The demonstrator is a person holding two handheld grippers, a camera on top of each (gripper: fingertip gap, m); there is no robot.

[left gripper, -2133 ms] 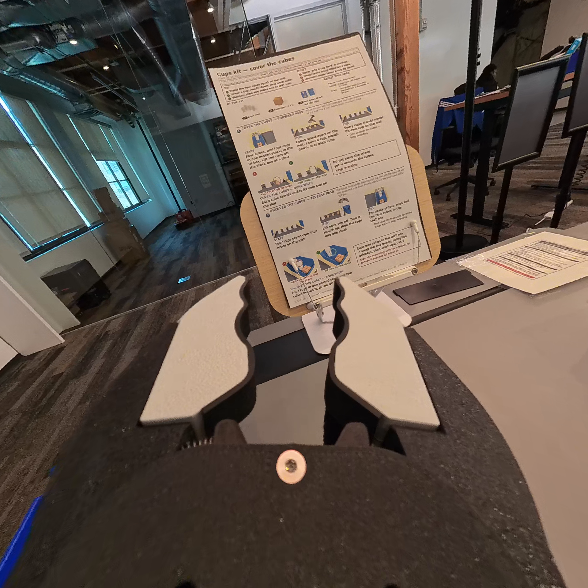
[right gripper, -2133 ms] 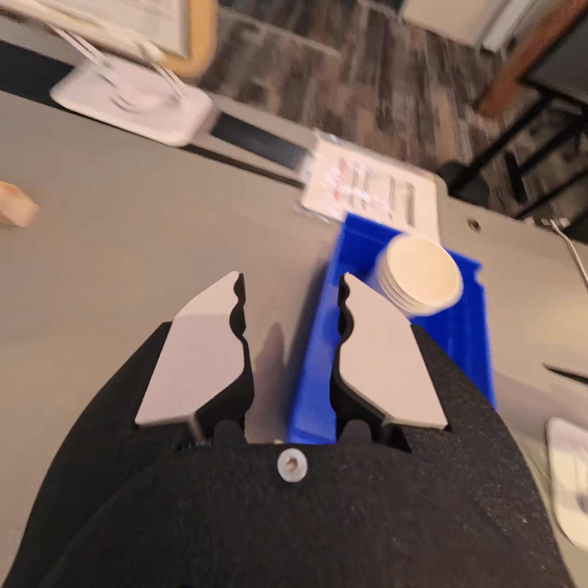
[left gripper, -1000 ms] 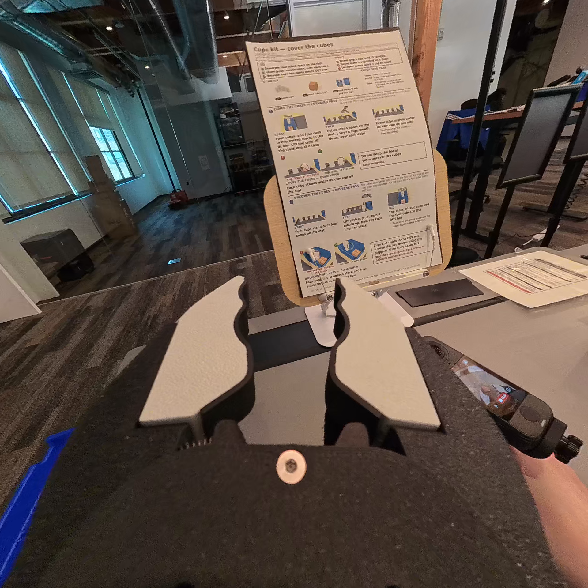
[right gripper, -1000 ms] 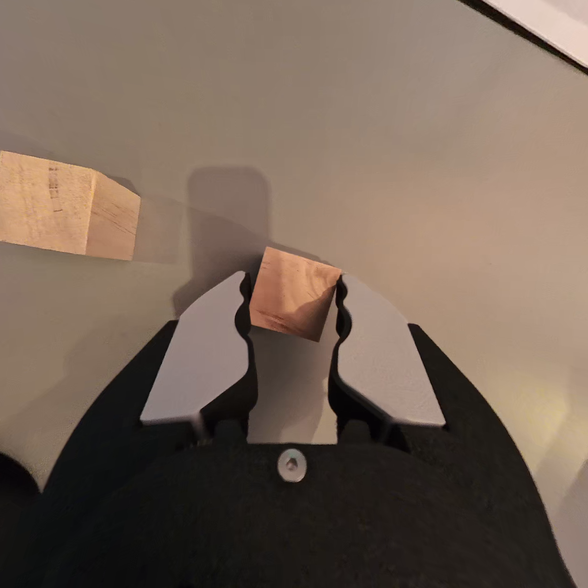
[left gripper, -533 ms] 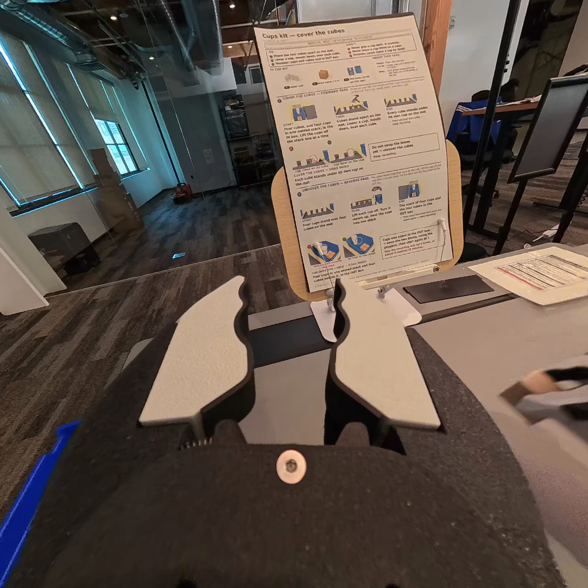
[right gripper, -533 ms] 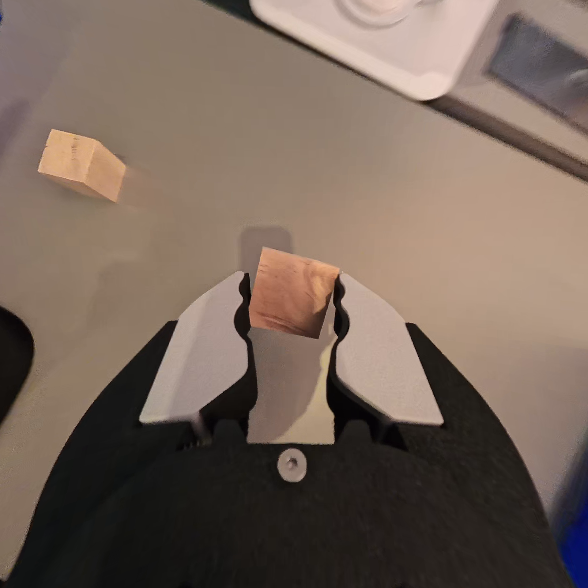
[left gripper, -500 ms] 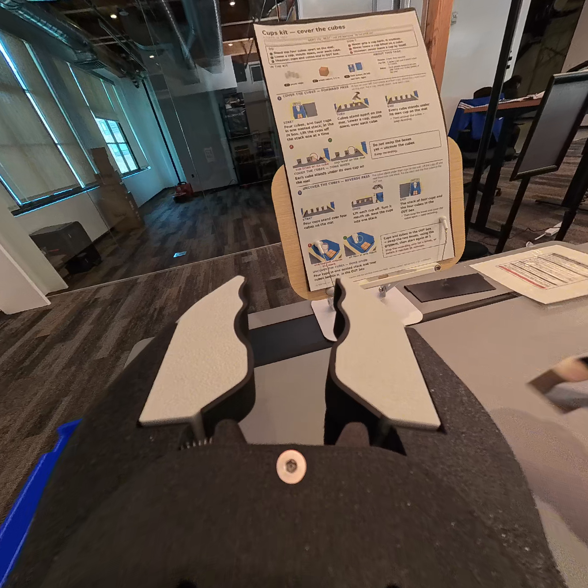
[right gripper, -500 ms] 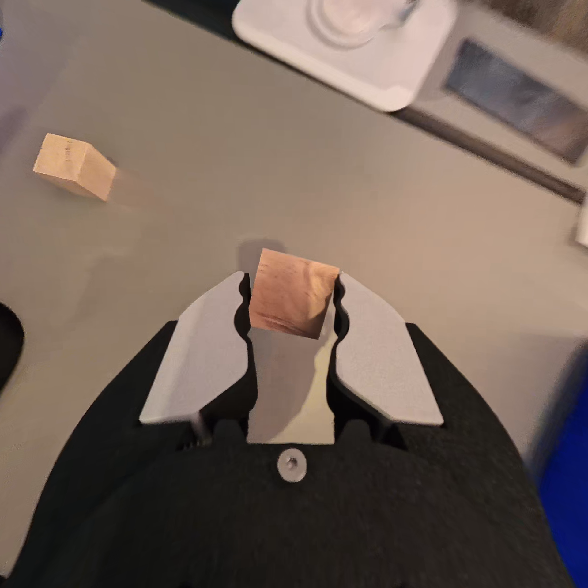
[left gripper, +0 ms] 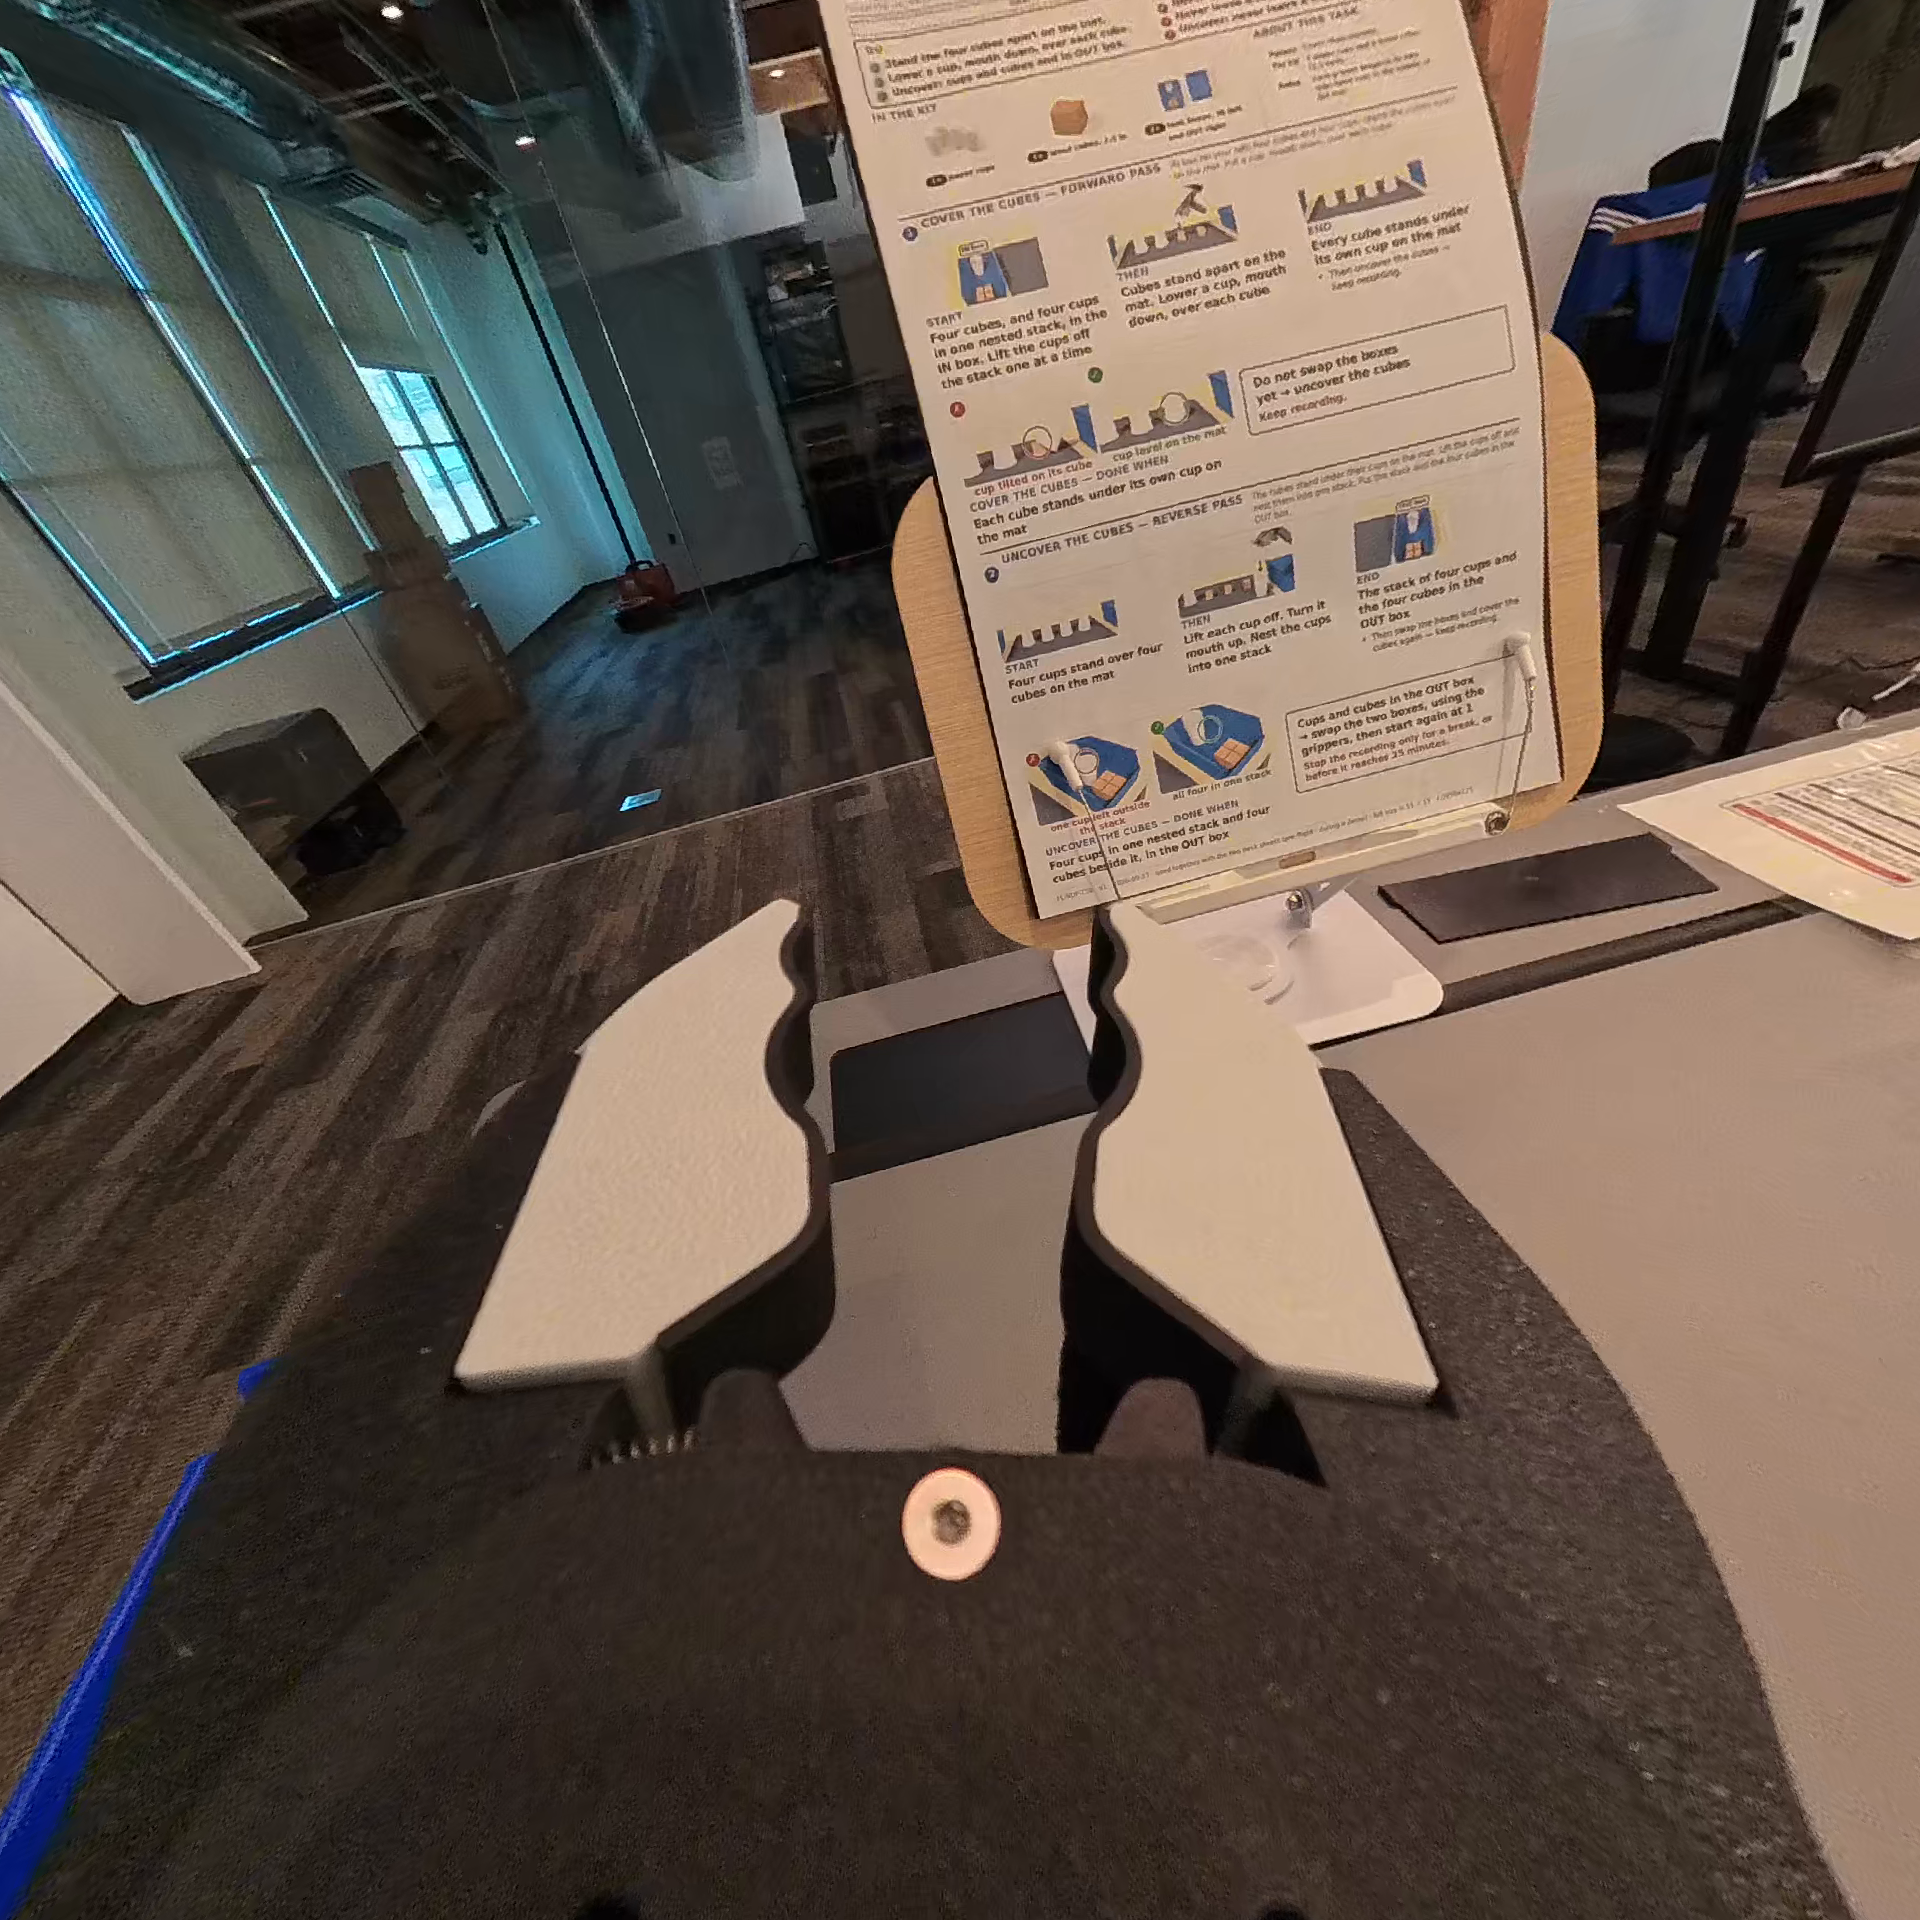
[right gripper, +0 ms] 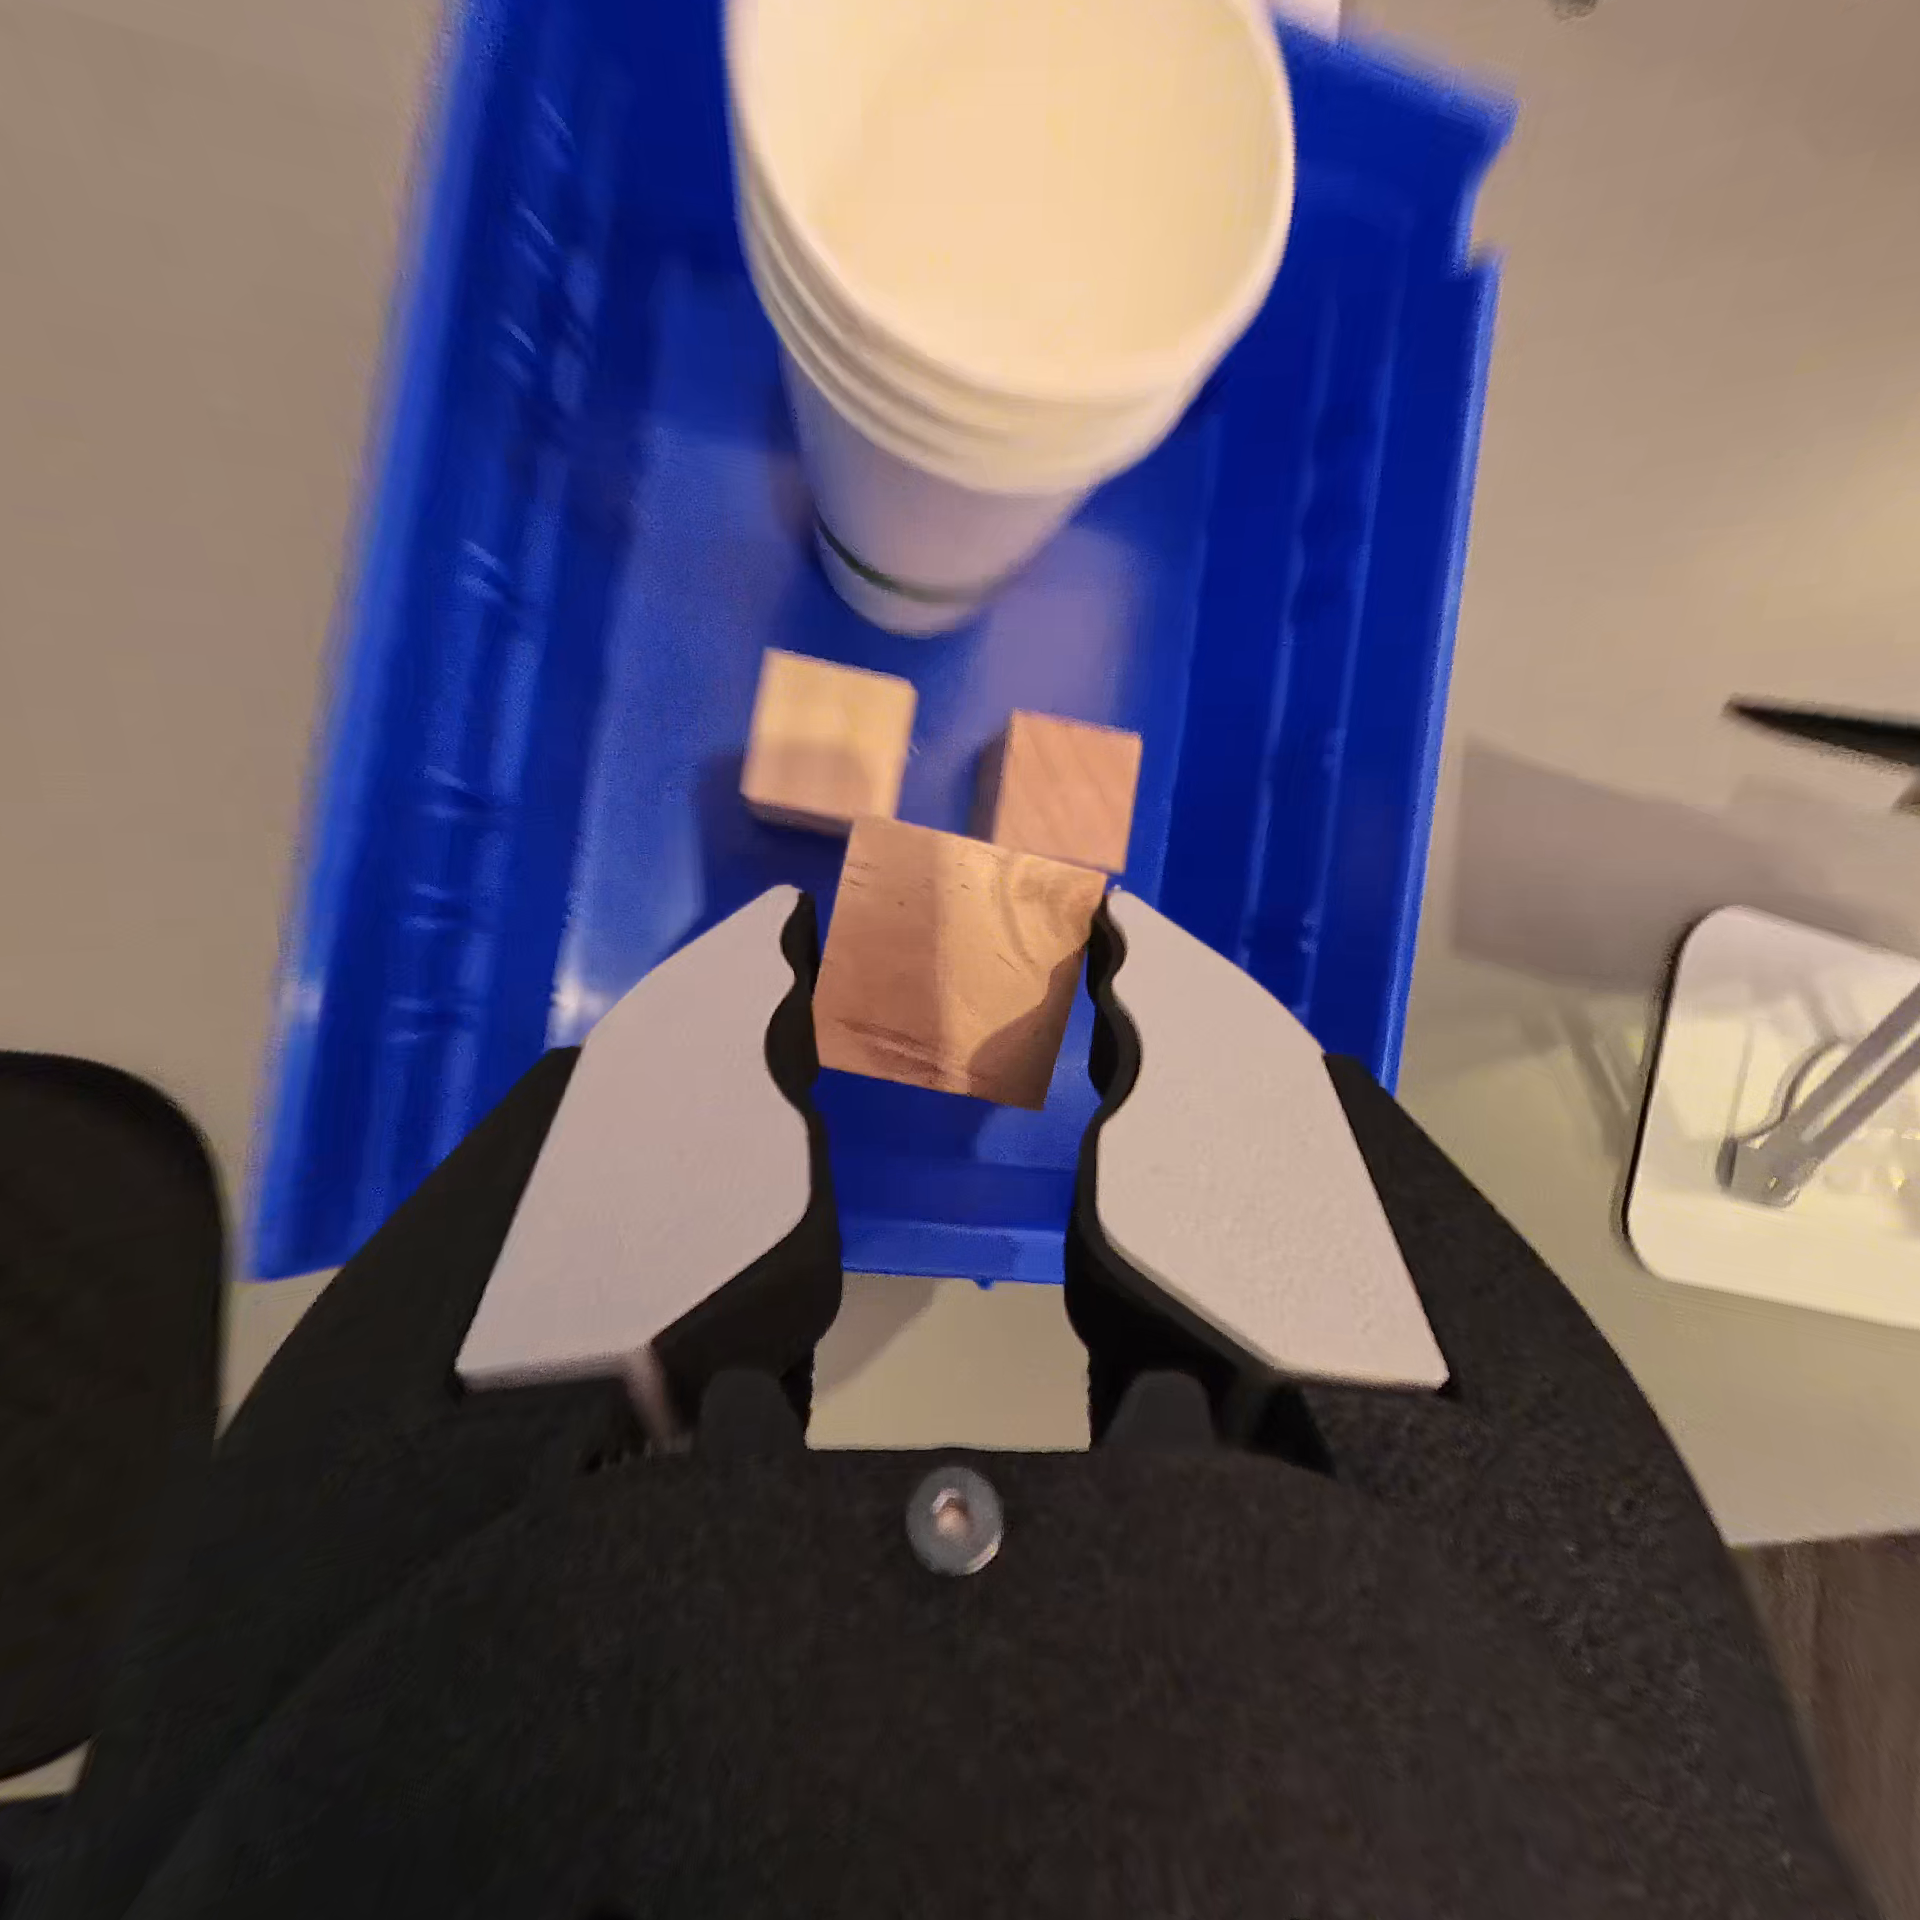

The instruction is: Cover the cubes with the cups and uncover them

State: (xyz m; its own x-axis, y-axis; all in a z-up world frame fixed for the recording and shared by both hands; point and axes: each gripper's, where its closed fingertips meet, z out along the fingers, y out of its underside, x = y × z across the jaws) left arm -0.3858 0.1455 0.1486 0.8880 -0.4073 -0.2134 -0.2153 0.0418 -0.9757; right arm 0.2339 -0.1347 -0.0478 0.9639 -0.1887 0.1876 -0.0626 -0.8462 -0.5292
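Right gripper [right gripper: 951,935] clamped on a wooden cube [right gripper: 956,966], hanging over the blue bin [right gripper: 457,727]. Two more cubes [right gripper: 826,753] on the bin floor, nested paper cups [right gripper: 997,312] standing just beyond. Left gripper [left gripper: 945,997] parted, empty, facing the instruction sheet [left gripper: 1205,436].

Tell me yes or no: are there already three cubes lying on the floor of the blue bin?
No: only two cubes lie in the blue bin; the third cube is held in the right tongs above it.
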